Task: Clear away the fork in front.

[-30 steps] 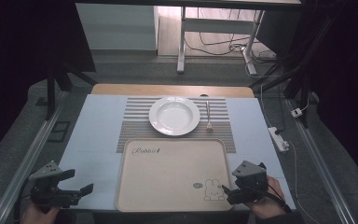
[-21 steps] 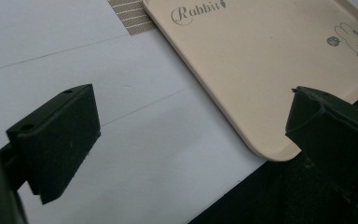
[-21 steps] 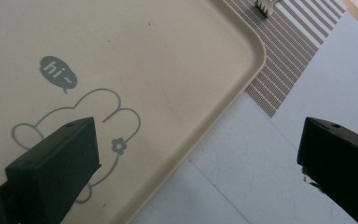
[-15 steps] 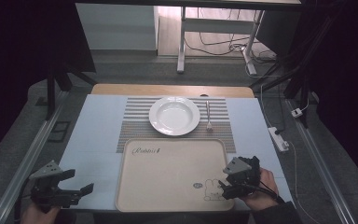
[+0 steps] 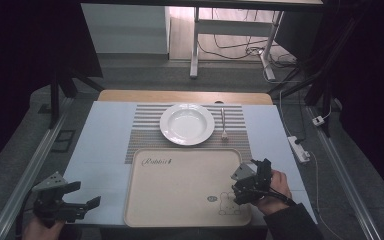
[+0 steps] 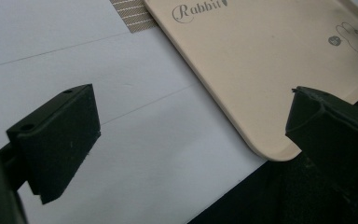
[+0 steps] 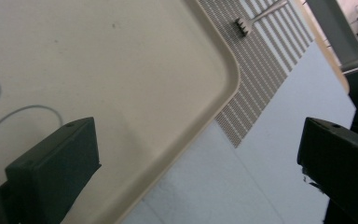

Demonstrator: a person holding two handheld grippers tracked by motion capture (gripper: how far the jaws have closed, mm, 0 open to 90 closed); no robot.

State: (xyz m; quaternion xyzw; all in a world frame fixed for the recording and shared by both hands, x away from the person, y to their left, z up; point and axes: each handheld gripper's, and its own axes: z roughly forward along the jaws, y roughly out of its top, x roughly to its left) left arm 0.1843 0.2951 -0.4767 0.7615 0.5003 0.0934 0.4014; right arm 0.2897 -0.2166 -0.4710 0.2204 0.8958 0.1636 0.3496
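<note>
Right hand-held gripper (image 5: 244,184) is hovering over the near right part of the tray (image 5: 180,185), jaws spread wide, gripping nothing. In the right gripper view one jaw is sitting over the tray surface (image 7: 98,70) and the other over the bare desk (image 7: 242,186), so the tray's right rim is running between them. Can't tell whether either jaw is touching the tray.

Left hand-held gripper (image 5: 75,197) is hanging at the near left corner of the desk (image 5: 100,150), well apart from the right one, jaws also spread and gripping nothing. In the left gripper view the tray's near left corner (image 6: 270,140) is lying between the jaws but farther off, with white desk surface (image 6: 144,154) under the gap.

Tray is beige, lying flat at the near middle of the desk, "Rabbit" lettering at its far left and a small rabbit drawing (image 5: 227,202) at its near right, just beside the right gripper.

Beyond the tray a striped placemat (image 5: 145,135) is lying flat, its near edge tucked at the tray's far rim. A white plate (image 5: 187,123) is sitting on the mat, a fork (image 5: 223,125) just beside it on the right, tines pointing toward the tray. In the right gripper view the fork tines (image 7: 241,27) are showing past the tray's far corner.
</note>
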